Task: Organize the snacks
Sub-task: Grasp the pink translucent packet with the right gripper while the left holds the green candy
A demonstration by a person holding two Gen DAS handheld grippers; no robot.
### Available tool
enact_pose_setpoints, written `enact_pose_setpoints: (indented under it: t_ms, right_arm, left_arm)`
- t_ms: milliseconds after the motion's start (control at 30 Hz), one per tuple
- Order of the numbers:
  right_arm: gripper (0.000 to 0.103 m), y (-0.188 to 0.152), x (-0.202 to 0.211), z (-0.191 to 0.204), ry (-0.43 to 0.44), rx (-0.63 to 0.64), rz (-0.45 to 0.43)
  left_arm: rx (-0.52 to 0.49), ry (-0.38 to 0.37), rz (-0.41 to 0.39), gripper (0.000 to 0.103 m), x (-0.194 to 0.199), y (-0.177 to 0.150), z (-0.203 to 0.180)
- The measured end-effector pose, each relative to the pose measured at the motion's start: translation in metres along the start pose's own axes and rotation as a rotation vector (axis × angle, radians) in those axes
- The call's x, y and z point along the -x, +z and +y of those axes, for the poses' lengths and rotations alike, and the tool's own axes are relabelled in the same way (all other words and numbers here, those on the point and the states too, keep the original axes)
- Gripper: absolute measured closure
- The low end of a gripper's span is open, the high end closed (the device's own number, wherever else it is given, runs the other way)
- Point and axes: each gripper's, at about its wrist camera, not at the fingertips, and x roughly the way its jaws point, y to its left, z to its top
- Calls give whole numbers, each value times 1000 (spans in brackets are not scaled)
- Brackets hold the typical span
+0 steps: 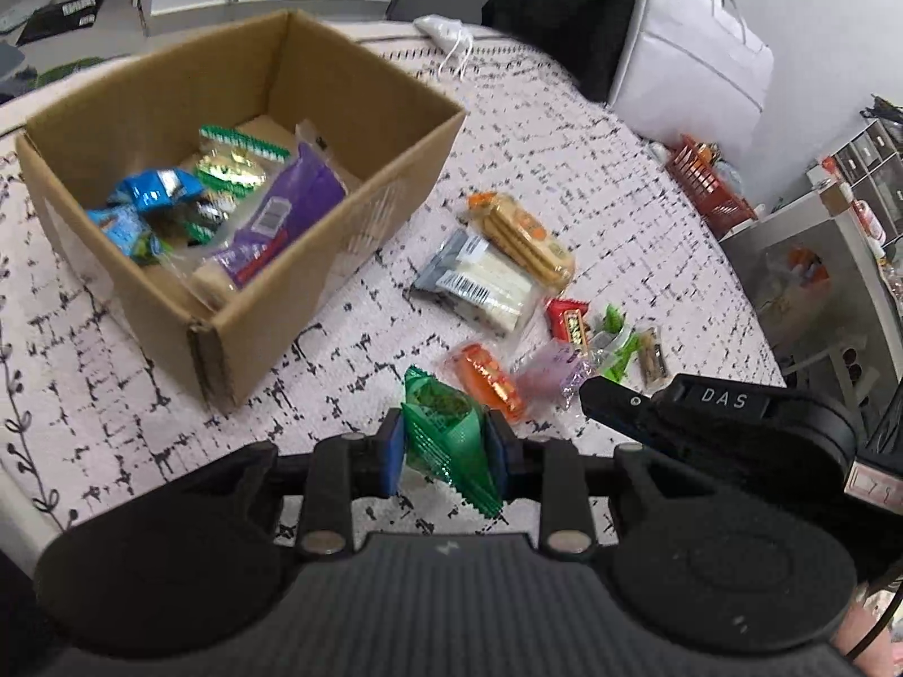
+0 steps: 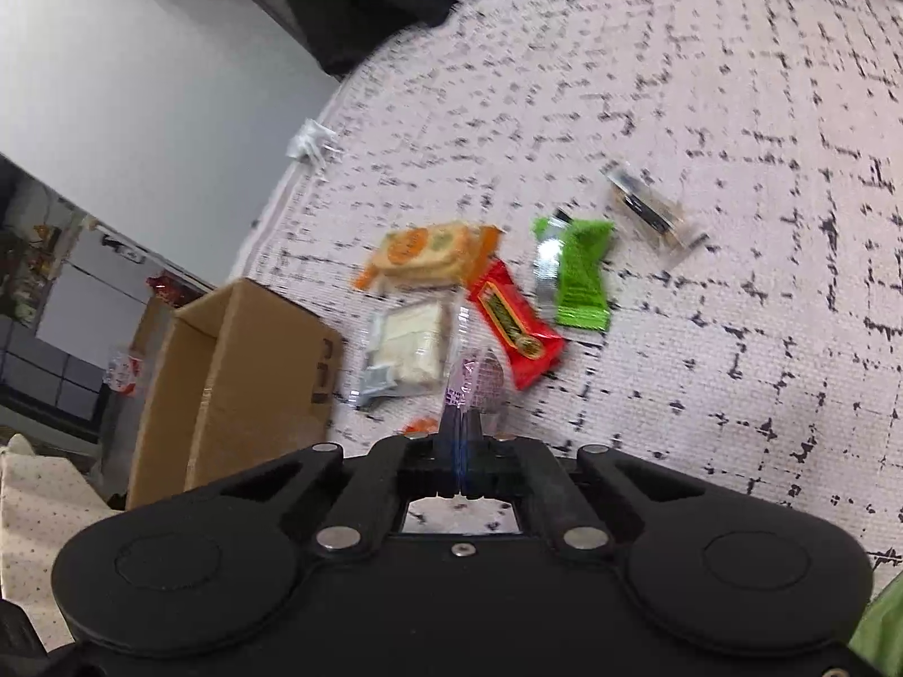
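Your left gripper (image 1: 451,445) is clamped on a green snack packet (image 1: 446,434), blue pads pressing both sides of it, packet held clear of the patterned tablecloth (image 1: 564,141). Your right gripper (image 2: 461,423) has its fingers together, pinching the edge of a clear purple-tinted wrapper (image 2: 477,381); from the left wrist view that same wrapper (image 1: 550,375) sits just at the right gripper's black tip (image 1: 598,398). Cardboard box (image 1: 361,209) is open, up left of the left gripper, already holding a purple packet (image 1: 282,214), a green-and-gold packet (image 1: 237,163) and blue packets (image 1: 152,192) among others. Still loose on the cloth, to the right of the box: a cracker pack with orange ends (image 1: 522,231), a pale wafer pack with a barcode (image 1: 480,282) touching it, a small red bar (image 1: 570,321), a bright green wrapper (image 1: 615,344), a small clear-wrapped dark piece (image 1: 652,358), and an orange packet (image 1: 491,378) just beyond the green one you hold. Right wrist view shows the same spread: crackers (image 2: 432,254), wafers (image 2: 409,350), red bar (image 2: 513,327), green wrapper (image 2: 581,282), clear-wrapped piece (image 2: 649,209), box (image 2: 248,372) off to the left. That view is motion-blurred, so fine print on the packs is unreadable
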Motion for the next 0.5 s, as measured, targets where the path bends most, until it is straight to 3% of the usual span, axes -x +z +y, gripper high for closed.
enact_pose_setpoints:
  t_ms: [400,500]
  right_arm:
    - [103,-7,33,16,110,32,-75]
    - [103,-8,32,19,75,54,-83]
  left_arm:
    - [-12,3,-99,74,47,6,-4]
    - [-17,8,-117,74,55,8,-3]
